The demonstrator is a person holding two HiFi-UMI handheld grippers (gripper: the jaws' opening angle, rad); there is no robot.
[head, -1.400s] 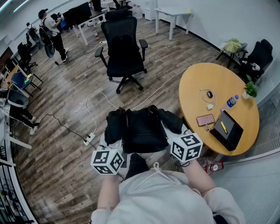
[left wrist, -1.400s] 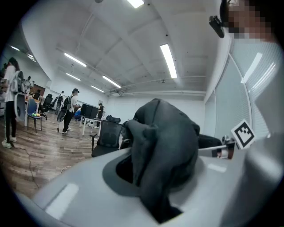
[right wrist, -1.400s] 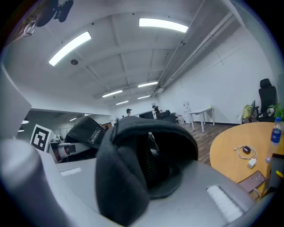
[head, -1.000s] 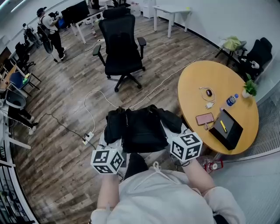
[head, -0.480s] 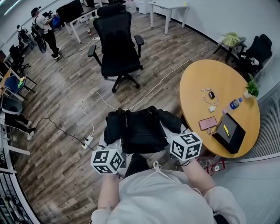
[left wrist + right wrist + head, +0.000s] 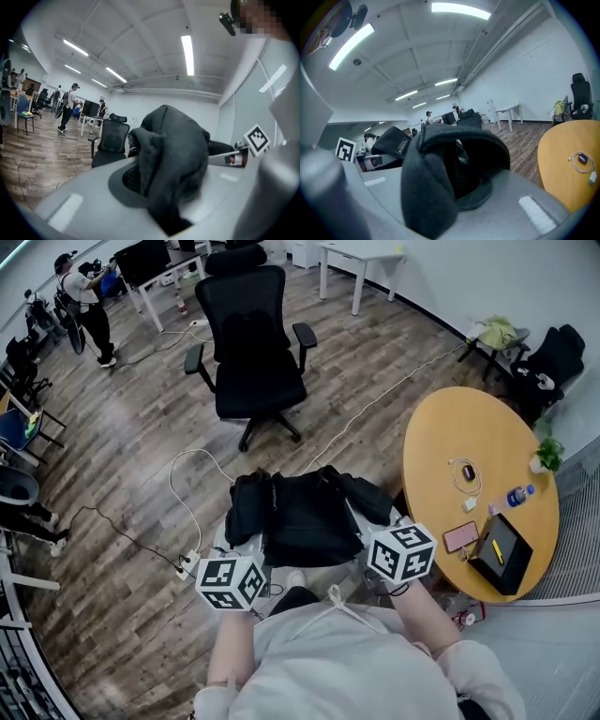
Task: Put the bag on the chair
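Black bag (image 6: 305,512) held by left gripper (image 6: 228,547), right gripper (image 6: 379,521); office chair (image 6: 251,343) ahead, well apart.

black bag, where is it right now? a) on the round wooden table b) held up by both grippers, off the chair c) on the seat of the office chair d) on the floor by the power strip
B: the black bag is carried in the air, with the left gripper and the right gripper each clamped on a fold of it, and the chair stands ahead with a bare seat.
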